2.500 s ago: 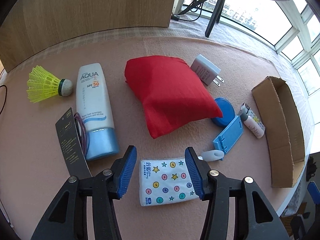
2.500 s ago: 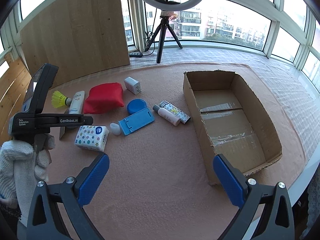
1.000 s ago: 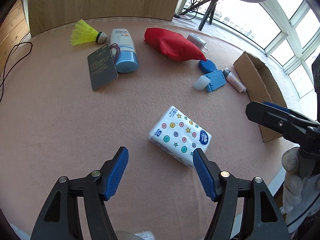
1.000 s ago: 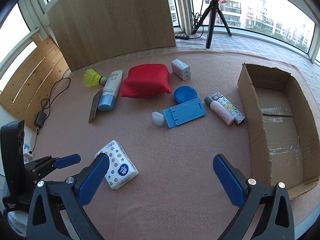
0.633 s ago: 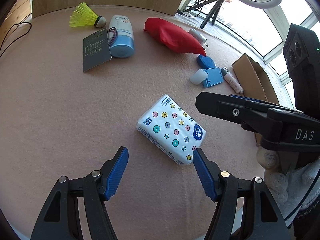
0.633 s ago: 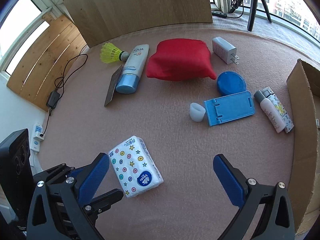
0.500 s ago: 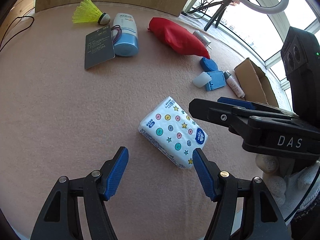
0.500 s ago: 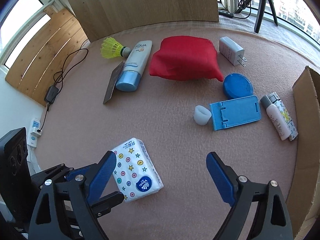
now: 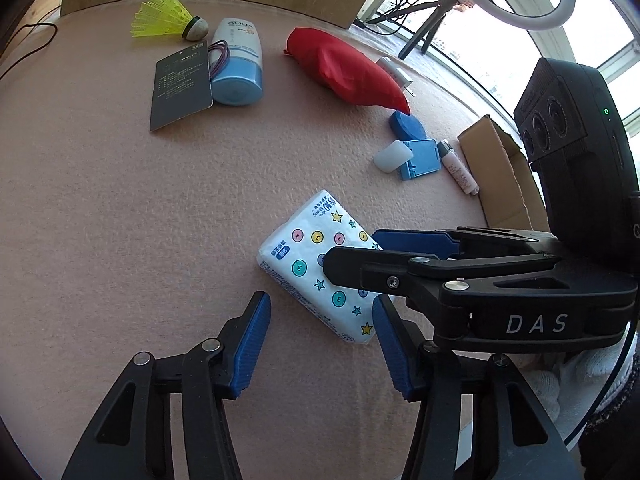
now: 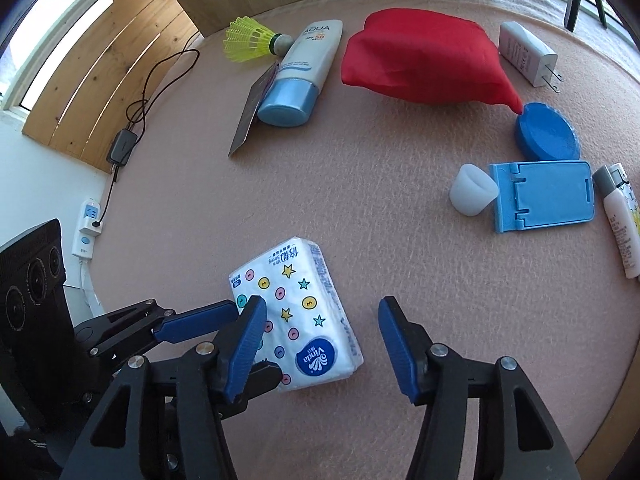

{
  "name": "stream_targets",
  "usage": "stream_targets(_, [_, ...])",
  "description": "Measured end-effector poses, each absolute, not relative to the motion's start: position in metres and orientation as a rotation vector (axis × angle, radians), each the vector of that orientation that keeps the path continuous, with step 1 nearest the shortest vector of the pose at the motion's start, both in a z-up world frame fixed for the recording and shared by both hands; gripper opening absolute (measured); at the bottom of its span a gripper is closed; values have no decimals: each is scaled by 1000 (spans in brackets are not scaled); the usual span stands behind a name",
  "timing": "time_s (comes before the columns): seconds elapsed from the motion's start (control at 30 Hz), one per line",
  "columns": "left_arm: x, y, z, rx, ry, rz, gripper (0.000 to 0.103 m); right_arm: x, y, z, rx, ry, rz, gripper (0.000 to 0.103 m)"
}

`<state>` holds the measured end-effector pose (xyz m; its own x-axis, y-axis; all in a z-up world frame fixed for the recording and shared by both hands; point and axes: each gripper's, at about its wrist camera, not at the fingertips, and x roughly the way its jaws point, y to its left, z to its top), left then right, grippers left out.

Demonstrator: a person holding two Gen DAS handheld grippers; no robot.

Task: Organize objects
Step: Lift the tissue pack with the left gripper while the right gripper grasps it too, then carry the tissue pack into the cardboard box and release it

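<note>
Since the tissue pack (image 10: pixel 298 316) looks soft and light, the closing, still-empty right gripper (image 10: pixel 320 344) should pinch its long sides.

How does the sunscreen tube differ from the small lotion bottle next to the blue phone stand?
The sunscreen tube is flat and broad with a wide blue cap; the lotion bottle is a slim cylinder with a grey cap. The tube lies beside the yellow shuttlecock, the bottle beside the blue phone stand. Both are mostly white and lie on their sides on the mat.
</note>
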<state>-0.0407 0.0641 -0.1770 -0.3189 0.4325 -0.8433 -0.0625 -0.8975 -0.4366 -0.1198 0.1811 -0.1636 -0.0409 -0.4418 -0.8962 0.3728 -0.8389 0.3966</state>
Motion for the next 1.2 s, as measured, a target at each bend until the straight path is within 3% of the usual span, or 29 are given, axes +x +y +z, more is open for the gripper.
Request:
stream_targets(0.1, [-39, 70, -175, -1595, -459, 2267, 47, -116, 180, -164, 1699, -107, -1885, 44])
stream_targets(0.57, [-42, 123, -125, -1438, -250, 2277, 47, -91, 221, -127, 1632, -249, -1993, 42])
stream_targets(0.93, [-70, 241, -79, -1258, -88, 2151, 47, -79, 325, -64, 1520, -343, -2280, 42])
stream_targets(1.2, [-81, 330, -80, -1223, -13, 2040, 47, -71, 408, -56, 1522, -463, -2430, 42])
